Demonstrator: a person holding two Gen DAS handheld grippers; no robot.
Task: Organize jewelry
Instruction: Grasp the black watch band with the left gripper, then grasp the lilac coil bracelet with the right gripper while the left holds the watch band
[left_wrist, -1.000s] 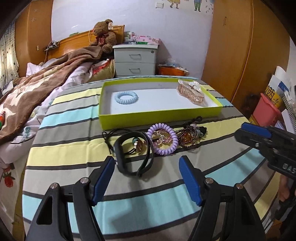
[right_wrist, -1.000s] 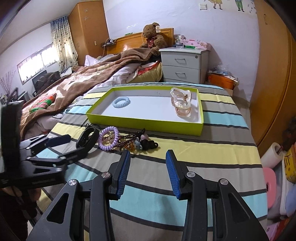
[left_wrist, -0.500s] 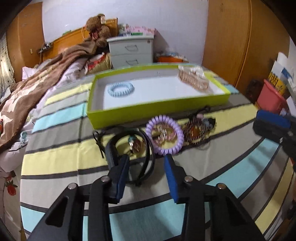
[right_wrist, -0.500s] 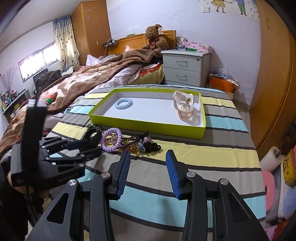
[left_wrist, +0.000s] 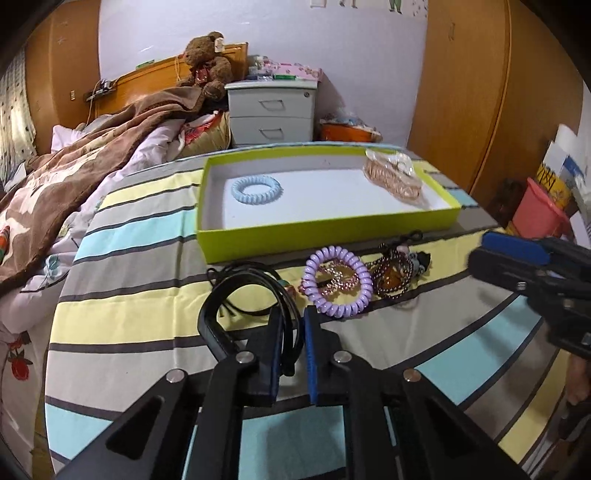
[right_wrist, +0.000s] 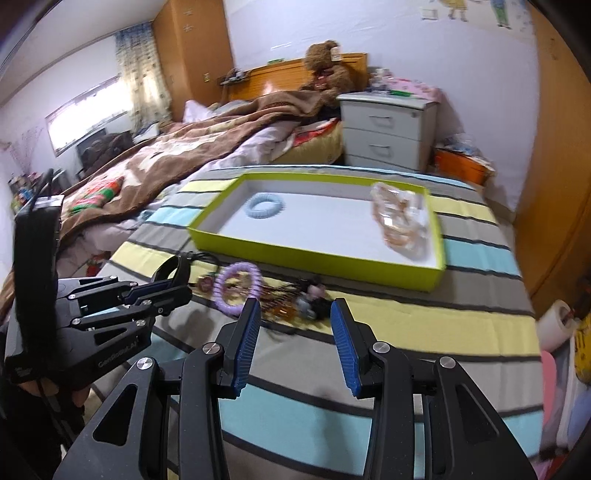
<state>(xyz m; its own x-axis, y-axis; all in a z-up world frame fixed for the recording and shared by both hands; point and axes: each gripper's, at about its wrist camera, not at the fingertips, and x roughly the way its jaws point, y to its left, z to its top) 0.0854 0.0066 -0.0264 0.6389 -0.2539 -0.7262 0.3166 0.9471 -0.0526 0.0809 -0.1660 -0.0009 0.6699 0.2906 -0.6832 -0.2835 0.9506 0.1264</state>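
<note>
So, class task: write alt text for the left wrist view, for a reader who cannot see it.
The left gripper is shut on a black band on a striped cloth. Beyond lie a purple spiral hair tie and a green tray holding a blue spiral hair tie.

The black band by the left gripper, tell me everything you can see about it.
The black band is a wide, smooth loop, rubbery or plastic by its look, like a wristband. It stands on edge on the striped cloth, in front of the green tray and left of the purple coil tie. The left gripper has just closed on its near right side, which runs between the blue pads. Thin black cords lie against it. No clasp or marking shows.
</note>
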